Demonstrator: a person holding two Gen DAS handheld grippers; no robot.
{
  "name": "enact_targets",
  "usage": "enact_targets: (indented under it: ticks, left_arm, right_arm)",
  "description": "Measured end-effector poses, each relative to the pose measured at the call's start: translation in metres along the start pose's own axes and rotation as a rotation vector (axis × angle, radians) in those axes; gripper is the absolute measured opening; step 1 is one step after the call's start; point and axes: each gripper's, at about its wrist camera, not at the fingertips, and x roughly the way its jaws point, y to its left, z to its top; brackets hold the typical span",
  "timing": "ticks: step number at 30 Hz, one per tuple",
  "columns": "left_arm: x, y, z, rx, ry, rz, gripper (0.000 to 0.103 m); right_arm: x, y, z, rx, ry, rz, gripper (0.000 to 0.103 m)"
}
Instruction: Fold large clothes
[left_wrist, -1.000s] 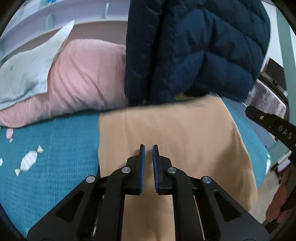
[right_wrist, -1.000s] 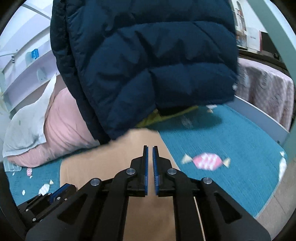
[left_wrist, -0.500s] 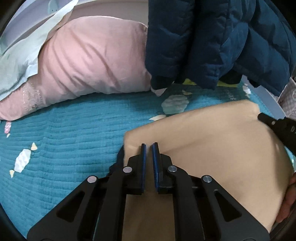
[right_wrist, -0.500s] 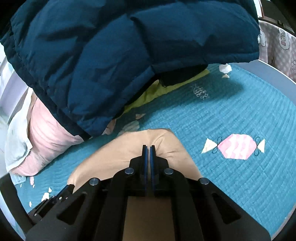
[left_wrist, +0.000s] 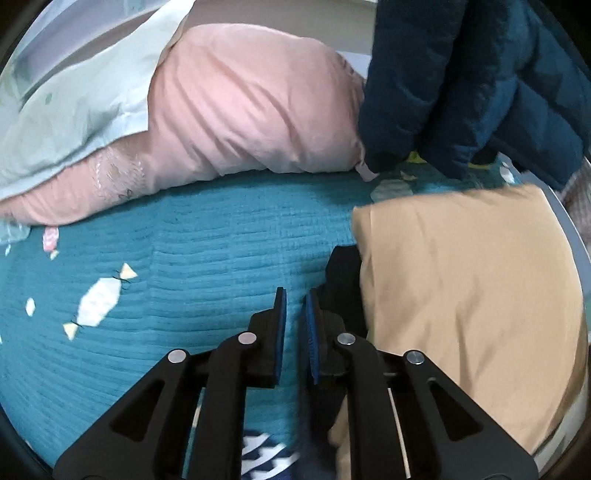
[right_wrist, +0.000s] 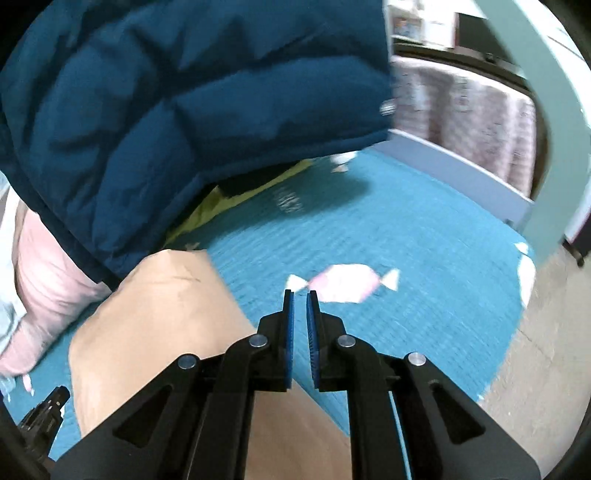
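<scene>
Since the earlier frames both grippers have come off the folded tan cloth garment and their jaws have just been opening, nothing between them. The left gripper hangs just left of it, the right gripper just right, over the teal quilted bedspread. The garment's long axis runs near to far.

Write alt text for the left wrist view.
The left gripper, jaws slightly apart and empty, hovers over a teal bedspread beside a folded tan garment. Behind lie a pink pillow and a navy puffer jacket.
</scene>
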Motion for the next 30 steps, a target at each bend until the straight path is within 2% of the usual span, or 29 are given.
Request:
enact_targets:
  ticks: [1, 2, 3, 4, 5, 7, 9, 10, 12, 14, 19, 22, 24, 28, 30]
  left_arm:
    - [-0.006, 0.002, -0.004, 0.014, -0.004, -0.003, 0.017]
    - [-0.016, 0.005, -0.01, 0.025, -0.011, -0.008, 0.024]
    - [-0.025, 0.008, -0.016, 0.035, -0.015, -0.02, 0.037]
    - [-0.032, 0.01, -0.019, 0.041, -0.017, -0.033, 0.047]
    - [-0.044, 0.013, -0.026, 0.049, -0.025, -0.046, 0.06]
    - [-0.066, 0.019, -0.036, 0.063, -0.047, -0.074, 0.065]
    - [-0.095, 0.027, -0.047, 0.085, -0.059, -0.121, 0.073]
    - [-0.106, 0.03, -0.05, 0.09, -0.065, -0.143, 0.081]
    - [-0.139, 0.042, -0.06, 0.097, -0.109, -0.185, 0.09]
    - [-0.167, 0.051, -0.068, 0.126, -0.149, -0.172, 0.09]
    - [-0.236, 0.08, -0.082, 0.185, -0.222, -0.194, 0.092]
    - [-0.285, 0.102, -0.088, 0.201, -0.287, -0.21, 0.093]
    - [-0.309, 0.113, -0.092, 0.214, -0.318, -0.192, 0.093]
    - [-0.358, 0.141, -0.1, 0.222, -0.37, -0.204, 0.093]
    - [-0.38, 0.156, -0.104, 0.217, -0.405, -0.169, 0.094]
  right_arm:
    - [-0.015, -0.006, -0.006, 0.017, -0.014, -0.019, 0.011]
    - [-0.028, -0.009, -0.013, 0.034, -0.018, -0.04, 0.013]
    - [-0.041, -0.011, -0.019, 0.05, -0.015, -0.055, 0.019]
    - [-0.057, -0.01, -0.027, 0.062, -0.013, -0.059, 0.028]
    - [-0.072, -0.007, -0.034, 0.066, -0.022, -0.059, 0.037]
    - [-0.114, 0.002, -0.056, 0.066, -0.071, -0.081, 0.073]
    - [-0.14, 0.014, -0.072, 0.056, -0.11, -0.099, 0.087]
    - [-0.159, 0.021, -0.085, 0.035, -0.113, -0.104, 0.091]
    - [-0.188, 0.038, -0.104, -0.01, -0.102, -0.109, 0.093]
    - [-0.217, 0.052, -0.12, -0.043, -0.123, -0.095, 0.095]
    - [-0.284, 0.092, -0.15, -0.058, -0.147, -0.077, 0.095]
    - [-0.323, 0.122, -0.164, -0.138, -0.173, -0.138, 0.095]
    - [-0.349, 0.138, -0.173, -0.168, -0.203, -0.169, 0.095]
    - [-0.395, 0.16, -0.188, -0.161, -0.263, -0.175, 0.095]
    - [-0.413, 0.17, -0.194, -0.163, -0.29, -0.195, 0.095]
